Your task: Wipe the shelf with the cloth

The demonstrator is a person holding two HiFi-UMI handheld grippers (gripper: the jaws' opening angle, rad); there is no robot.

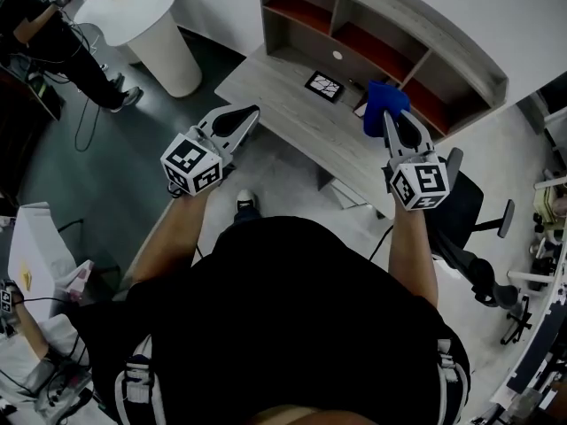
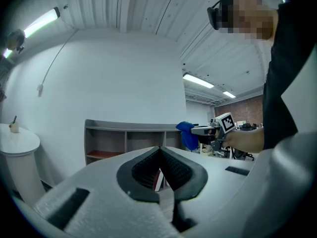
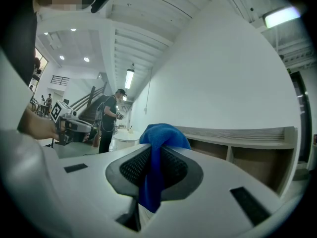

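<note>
Currently right hand-held gripper (image 1: 390, 118) pinches the blue cloth (image 1: 381, 98) above the desk (image 1: 283, 96), just before the shelf (image 1: 416, 18); left hand-held gripper (image 1: 246, 113) pressed together, empty, near the desk's edge.

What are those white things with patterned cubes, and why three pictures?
There is no robot: a person holds a white two-jaw gripper in each hand. One picture comes from a camera on the person's head, looking down; the others from cameras riding on each gripper. The left gripper is shut and empty. The right gripper pinches a blue cloth. Ahead is a pale grey wooden desk carrying a grey shelf unit with red-floored compartments; a small flat black square lies on the desk.
</note>
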